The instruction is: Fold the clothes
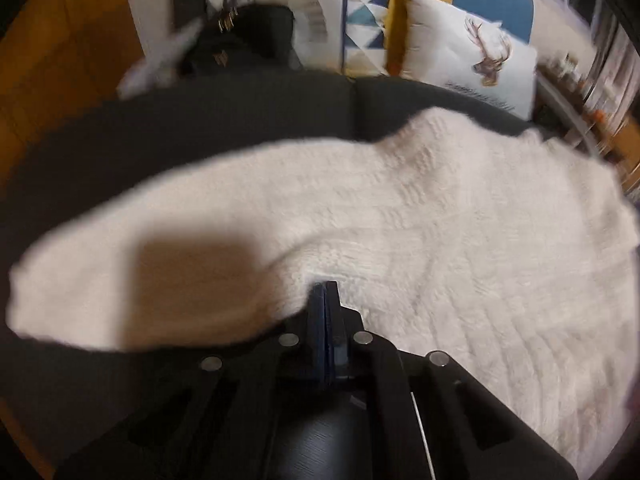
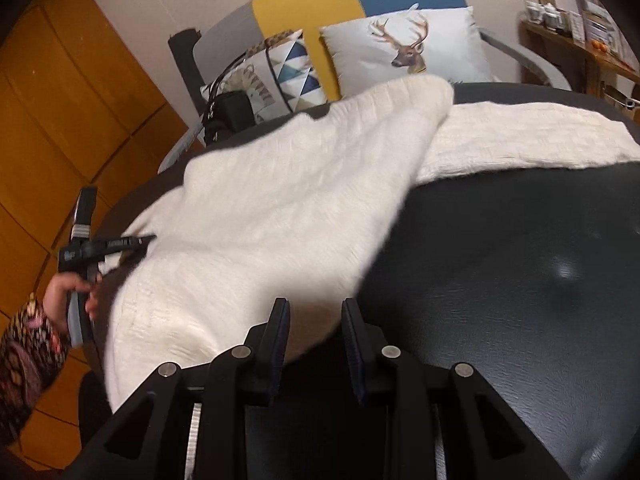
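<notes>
A cream knitted sweater [image 1: 420, 220] lies spread over a dark round table [image 1: 160, 128]. My left gripper [image 1: 326, 286] is shut on the sweater's fabric, which bunches at the fingertips. In the right wrist view the same sweater [image 2: 260, 208] rises in a raised fold across the table [image 2: 520, 260], with a flat part [image 2: 520, 136] stretching to the right. The left gripper [image 2: 148, 239] shows at the sweater's left edge, held by a hand [image 2: 66, 292] in a patterned sleeve. My right gripper [image 2: 315, 304] is open, just in front of the sweater's near hem, holding nothing.
Behind the table stand a deer-print cushion [image 2: 404, 46] and a triangle-pattern cushion [image 2: 298, 68] on a grey, yellow and blue chair. A black device with cables [image 2: 228, 114] sits at the table's far left. Orange wooden panels [image 2: 60, 120] line the left; a cluttered shelf [image 2: 580, 36] is at right.
</notes>
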Demonstrator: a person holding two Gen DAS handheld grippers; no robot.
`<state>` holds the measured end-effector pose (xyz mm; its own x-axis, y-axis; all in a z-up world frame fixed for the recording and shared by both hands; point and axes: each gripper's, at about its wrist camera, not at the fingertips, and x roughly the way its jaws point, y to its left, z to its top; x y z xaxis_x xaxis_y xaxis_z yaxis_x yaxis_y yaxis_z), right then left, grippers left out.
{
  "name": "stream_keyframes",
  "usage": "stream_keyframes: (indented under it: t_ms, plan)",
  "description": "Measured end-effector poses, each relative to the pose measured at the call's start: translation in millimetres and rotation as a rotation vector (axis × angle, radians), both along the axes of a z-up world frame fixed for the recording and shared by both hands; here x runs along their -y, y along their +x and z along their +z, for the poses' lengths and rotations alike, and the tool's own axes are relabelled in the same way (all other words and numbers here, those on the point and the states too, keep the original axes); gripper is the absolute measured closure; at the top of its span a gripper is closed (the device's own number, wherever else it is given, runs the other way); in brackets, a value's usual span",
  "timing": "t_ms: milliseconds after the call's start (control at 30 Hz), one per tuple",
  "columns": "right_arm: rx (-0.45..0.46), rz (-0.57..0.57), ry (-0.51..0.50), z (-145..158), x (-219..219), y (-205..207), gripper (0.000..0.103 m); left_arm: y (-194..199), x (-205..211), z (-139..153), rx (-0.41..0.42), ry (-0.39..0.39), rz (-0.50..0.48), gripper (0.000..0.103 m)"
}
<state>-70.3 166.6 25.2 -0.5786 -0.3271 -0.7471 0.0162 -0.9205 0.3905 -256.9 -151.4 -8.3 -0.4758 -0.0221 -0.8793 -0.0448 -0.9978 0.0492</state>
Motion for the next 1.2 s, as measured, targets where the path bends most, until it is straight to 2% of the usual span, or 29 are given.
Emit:
stream_keyframes:
  t_ms: [133, 233, 300, 333, 367, 433, 500, 533, 633, 667, 700, 733, 767, 833, 900, 967, 1100, 1133, 1167, 1200]
  plan:
    - [0.006, 0.041, -0.012, -5, 13, -5, 0.077, -18, 7, -3, -0.033, -0.215, -0.046, 0.1]
    - [0.024, 0.051, -0.012, -14, 17, -10, 0.077, -36, 9, -10, -0.027, -0.375, -0.043, 0.1]
    - [0.047, 0.035, -0.047, -22, 16, -12, 0.077, -43, 14, -5, 0.002, -0.379, -0.014, 0.1]
    - [0.055, 0.024, -0.074, -25, 14, -13, 0.077, -42, 18, 1, 0.01, -0.348, 0.006, 0.1]
    - [0.053, 0.02, -0.089, -27, 14, -14, 0.077, -36, 18, 9, -0.012, -0.329, 0.017, 0.1]
    - [0.044, 0.016, -0.112, -28, 13, -14, 0.077, -11, 7, 32, -0.129, -0.327, -0.007, 0.1]
    - [0.045, 0.017, -0.135, -31, 13, -19, 0.076, 10, -5, 45, -0.19, -0.267, -0.071, 0.1]
    - [0.048, 0.003, -0.131, -33, 13, -24, 0.075, 23, -15, 48, -0.202, -0.21, -0.126, 0.099]
    - [0.033, -0.061, -0.068, -34, 8, -44, 0.075, 42, -44, 34, -0.169, -0.181, -0.221, 0.099]
    - [0.015, -0.082, -0.026, -32, 5, -53, 0.075, 46, -49, 26, -0.158, -0.218, -0.23, 0.099]
    - [0.003, -0.089, 0.008, -31, 2, -60, 0.075, 48, -49, 14, -0.145, -0.26, -0.223, 0.099]
    - [0.001, -0.075, 0.032, -32, 1, -69, 0.075, 47, -47, 6, -0.115, -0.266, -0.206, 0.099]
    - [0.002, -0.057, 0.053, -33, 1, -79, 0.075, 39, -50, -2, -0.085, -0.236, -0.184, 0.099]
    - [-0.003, -0.009, 0.07, -36, 1, -96, 0.075, 44, -39, 1, -0.126, -0.143, -0.156, 0.099]
    - [-0.019, 0.047, 0.076, -40, 3, -108, 0.075, 49, -37, 1, -0.162, -0.131, -0.163, 0.099]
    - [-0.038, 0.088, 0.124, -40, 9, -117, 0.074, 52, -42, -1, -0.179, -0.162, -0.169, 0.1]
    - [-0.04, 0.064, 0.087, -39, 1, -114, 0.073, 55, -52, 2, -0.197, -0.21, -0.176, 0.103]
    - [-0.04, 0.056, 0.076, -39, -1, -113, 0.08, 56, -47, 3, -0.199, -0.204, -0.175, 0.103]
    - [-0.04, 0.049, 0.065, -39, -3, -112, 0.095, 63, -46, 5, -0.201, -0.192, -0.173, 0.103]
    - [-0.04, 0.041, 0.054, -38, -5, -111, 0.096, 60, -50, 1, -0.201, -0.177, -0.17, 0.103]
